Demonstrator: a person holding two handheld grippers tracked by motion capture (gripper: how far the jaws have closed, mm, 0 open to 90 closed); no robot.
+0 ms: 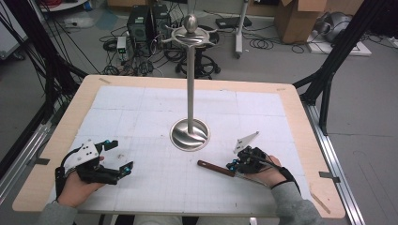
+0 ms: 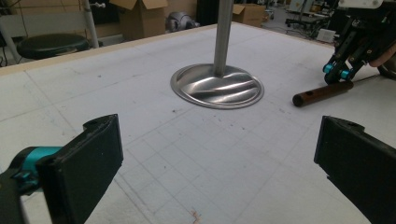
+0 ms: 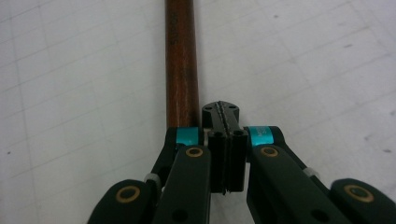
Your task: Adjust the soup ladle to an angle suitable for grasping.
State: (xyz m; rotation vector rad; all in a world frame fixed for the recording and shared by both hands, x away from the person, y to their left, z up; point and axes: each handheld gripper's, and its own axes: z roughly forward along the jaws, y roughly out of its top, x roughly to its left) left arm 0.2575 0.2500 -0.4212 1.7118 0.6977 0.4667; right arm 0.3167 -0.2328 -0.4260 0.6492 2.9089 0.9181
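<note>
Item: brown wooden rod (image 1: pixel 216 168) lying flat just right of the steel stand's base (image 1: pixel 189 135), beside the closed, empty right gripper (image 3: pixel 226 135); left gripper (image 2: pixel 212 154) wide; risk: rod rolling when nudged.

Premises: a robotics or research lab. The work surface (image 1: pixel 300 122), covered with gridded white mat, stands inside a black frame rig (image 1: pixel 328 70). Loose cables (image 1: pixel 155 61) and computer towers (image 1: pixel 141 21) sit on the grey floor behind. Cardboard boxes (image 1: pixel 298 18) are stacked against the far side.
</note>
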